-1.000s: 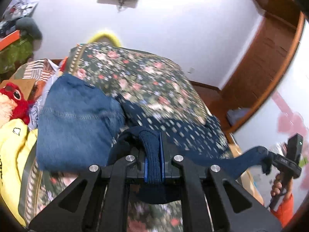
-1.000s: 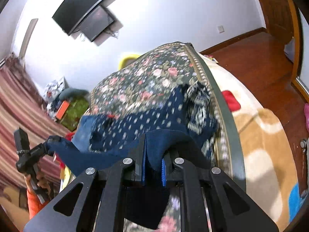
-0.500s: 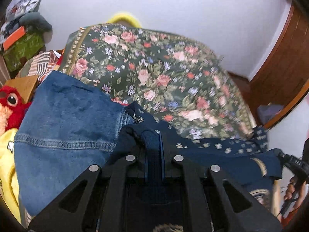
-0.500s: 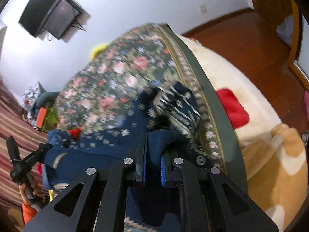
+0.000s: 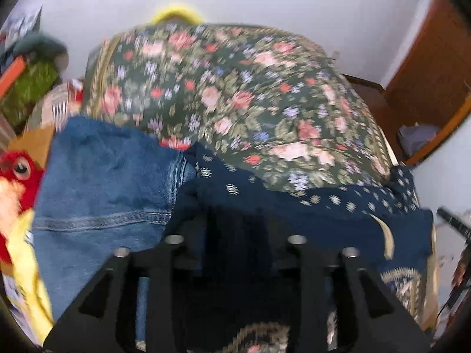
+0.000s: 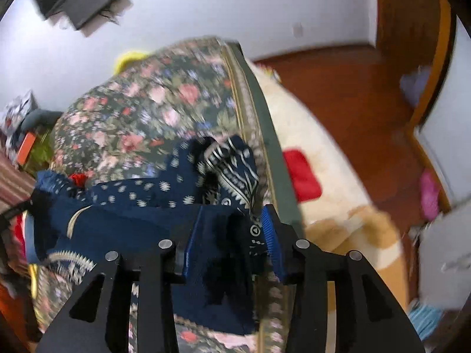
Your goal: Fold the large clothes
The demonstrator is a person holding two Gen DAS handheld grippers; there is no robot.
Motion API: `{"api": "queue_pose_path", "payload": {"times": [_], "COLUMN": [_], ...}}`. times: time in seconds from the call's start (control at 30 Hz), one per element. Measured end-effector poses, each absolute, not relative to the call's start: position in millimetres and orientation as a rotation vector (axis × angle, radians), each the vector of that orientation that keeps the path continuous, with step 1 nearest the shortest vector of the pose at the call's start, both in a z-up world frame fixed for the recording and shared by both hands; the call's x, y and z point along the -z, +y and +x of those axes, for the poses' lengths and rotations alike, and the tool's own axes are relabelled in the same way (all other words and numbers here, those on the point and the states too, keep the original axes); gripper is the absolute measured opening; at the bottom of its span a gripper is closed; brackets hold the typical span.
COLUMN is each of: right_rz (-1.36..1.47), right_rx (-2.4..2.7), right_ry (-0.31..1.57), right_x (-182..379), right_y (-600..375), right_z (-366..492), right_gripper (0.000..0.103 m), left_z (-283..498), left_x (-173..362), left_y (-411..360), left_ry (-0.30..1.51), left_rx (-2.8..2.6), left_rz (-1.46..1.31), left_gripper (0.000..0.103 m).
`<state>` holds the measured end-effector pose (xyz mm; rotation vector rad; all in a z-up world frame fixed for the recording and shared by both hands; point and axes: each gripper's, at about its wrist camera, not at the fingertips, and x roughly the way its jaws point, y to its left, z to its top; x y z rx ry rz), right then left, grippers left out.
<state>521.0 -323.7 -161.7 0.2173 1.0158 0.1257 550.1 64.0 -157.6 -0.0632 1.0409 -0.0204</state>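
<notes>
A navy patterned garment (image 5: 309,214) lies across the near edge of the floral bedspread (image 5: 235,94). My left gripper (image 5: 235,235) is low on the bed with the navy cloth bunched over and between its fingers; its pads are hidden. In the right wrist view my right gripper (image 6: 232,235) has its blue pads (image 6: 192,241) spread apart, with the navy garment (image 6: 141,206) lying loose between them. The garment's patterned end (image 6: 232,158) is crumpled by the bed's right edge.
Folded blue jeans (image 5: 109,188) lie left of the navy garment. A red plush toy (image 5: 17,173) and yellow cloth (image 5: 29,279) sit at far left. A cream blanket with a red patch (image 6: 300,173) hangs off the bed's right side. Wooden floor (image 6: 338,82) lies beyond.
Both grippers have come down and forward to the bed, laying the navy garment's held edge over its far part. The right gripper's pads have opened.
</notes>
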Motion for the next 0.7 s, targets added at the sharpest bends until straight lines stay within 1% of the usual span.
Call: {"api": "queue_pose_path", "payload": {"times": [0.03,0.07,0.17,0.23,0.3,0.43,0.63,0.7], "right_rz": [0.2,0.187,0.161,0.155,0.16,0.171,0.144,0.158], "right_rx": [-0.142,-0.169,-0.226,-0.267,-0.292,-0.324,-0.391,-0.403], "right_ry": [1.002,0.988,0.967,0.959,0.955,0.983,1.039,1.068], "right_x": [154,144,131,127,128,144,174,188], "right_y": [-322,-320,-310,-305,-299,-280,-256,-250], "right_z": [514,504,487,475,467,462,459,466], "right_gripper": [0.039,0.039,0.039,0.039,0.039,0.039,0.039,0.039], "left_z": [542,533,507,495,481,468,466,471], "left_x": [147,136,108,99,95,106,146,164], "left_y": [59,55,38,28,14,-8,-41,-45], "left_ry": [1.01,0.974,0.905,0.884,0.876,0.897,0.956,1.002], "left_rx": [0.024,0.034,0.096,0.121,0.163,0.209,0.267,0.274], "left_rz": [-0.035,-0.011,0.046,0.071,0.094,0.133,0.206,0.193], "left_gripper": [0.058,0.06,0.061,0.061,0.066,0.067,0.067,0.067]}}
